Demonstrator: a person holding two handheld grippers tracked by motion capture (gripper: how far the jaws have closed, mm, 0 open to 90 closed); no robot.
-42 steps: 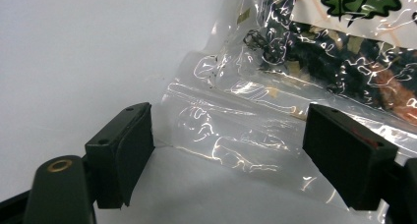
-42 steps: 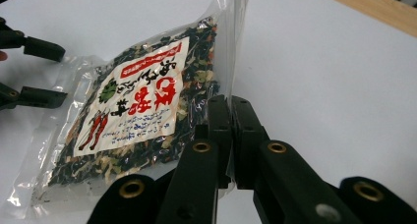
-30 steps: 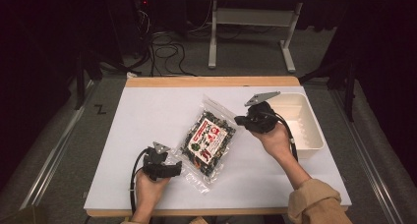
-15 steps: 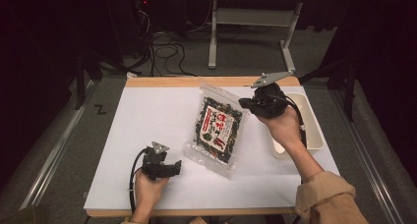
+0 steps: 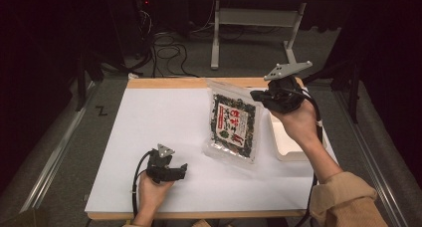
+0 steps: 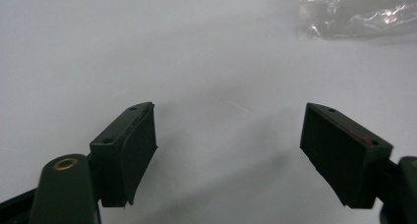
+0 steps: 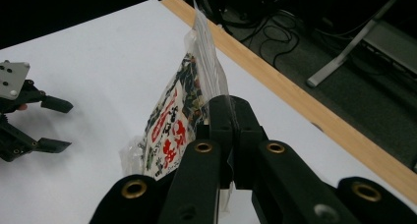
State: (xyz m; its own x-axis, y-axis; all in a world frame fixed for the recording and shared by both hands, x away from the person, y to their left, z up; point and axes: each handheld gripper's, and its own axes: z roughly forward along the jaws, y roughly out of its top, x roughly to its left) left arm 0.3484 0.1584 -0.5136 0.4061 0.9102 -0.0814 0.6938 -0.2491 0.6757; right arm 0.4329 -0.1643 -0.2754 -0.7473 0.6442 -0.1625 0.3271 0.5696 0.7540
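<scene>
Right gripper (image 5: 260, 95), jaws clamped on the clear plastic bag of dark dried food with red-white label (image 5: 234, 125), has lifted it toward the white tray (image 5: 288, 145) at 3 o'clock, so placing looks next; left gripper (image 5: 180, 170) rests open.

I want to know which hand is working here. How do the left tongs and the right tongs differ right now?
The left tongs stand open with nothing between them; the right tongs are shut on the seaweed bag's edge. The left sits low at the white table; the right is raised, the bag hanging from it. Both are black, hand-held.
</scene>
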